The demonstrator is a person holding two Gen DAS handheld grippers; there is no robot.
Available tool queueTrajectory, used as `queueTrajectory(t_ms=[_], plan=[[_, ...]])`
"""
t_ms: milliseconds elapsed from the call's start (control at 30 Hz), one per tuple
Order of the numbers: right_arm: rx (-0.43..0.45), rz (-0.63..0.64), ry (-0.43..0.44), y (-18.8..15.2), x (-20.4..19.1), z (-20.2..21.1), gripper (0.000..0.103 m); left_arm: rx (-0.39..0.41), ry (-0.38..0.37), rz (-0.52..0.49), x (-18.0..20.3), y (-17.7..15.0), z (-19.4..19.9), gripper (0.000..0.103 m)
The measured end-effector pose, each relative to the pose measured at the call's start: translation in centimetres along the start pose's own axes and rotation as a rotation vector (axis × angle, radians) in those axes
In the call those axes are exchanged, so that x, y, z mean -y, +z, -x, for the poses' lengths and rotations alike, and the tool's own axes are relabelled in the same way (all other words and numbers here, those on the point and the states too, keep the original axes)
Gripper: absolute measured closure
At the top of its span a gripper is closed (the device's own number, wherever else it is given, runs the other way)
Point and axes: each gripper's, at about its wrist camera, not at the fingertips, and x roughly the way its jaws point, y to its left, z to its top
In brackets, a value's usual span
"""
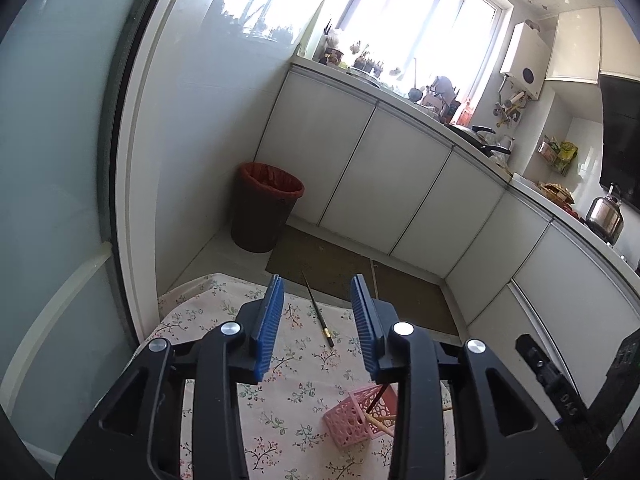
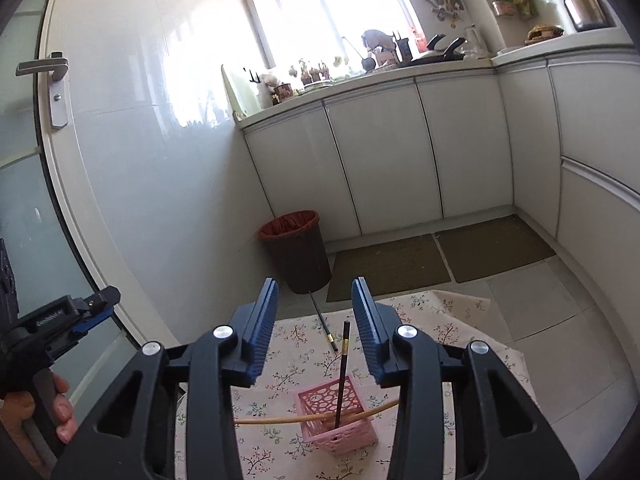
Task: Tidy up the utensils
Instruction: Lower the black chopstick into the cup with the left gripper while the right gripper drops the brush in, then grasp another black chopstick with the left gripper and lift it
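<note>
A pink perforated holder stands on the floral tablecloth. A dark chopstick stands upright in it. A light wooden chopstick lies across its rim. A second dark chopstick lies on the cloth with its far end over the table edge. My right gripper is open and empty above the holder. My left gripper is open and empty above the cloth, with the loose dark chopstick between its fingers in view and the holder below right. It also shows in the right wrist view.
A dark bin with a red liner stands on the floor by the wall beyond the table. White cabinets under a cluttered counter run along the back and right. Two brown mats lie on the floor. A glass door is at left.
</note>
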Motion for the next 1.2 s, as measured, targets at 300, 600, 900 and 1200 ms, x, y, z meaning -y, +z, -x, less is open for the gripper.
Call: queueTrajectory(t_ms=[300, 600, 900, 1200], plan=[[0.052, -0.07, -0.026, -1.3, 2.1, 6.8, 0.01, -0.129, 0.033, -0.005, -0.6, -0.3, -3.9, 0.013], [-0.028, -0.387, -0.197, -4.7, 12.7, 5.1, 0.007, -0.616, 0.065, 0.043, -4.0, -0.9, -30.3, 0.012], [-0.256, -0.43, -0.271, -7.3, 17.4, -0.6, 0.007, -0.709, 0.163, 0.173, -6.2, -3.0, -45.6, 0.019], [-0.363, -0.381, -0.223, -8.6, 16.9, -2.9, 0.007, -0.662, 0.015, 0.124, -5.6, -3.9, -45.6, 0.098]])
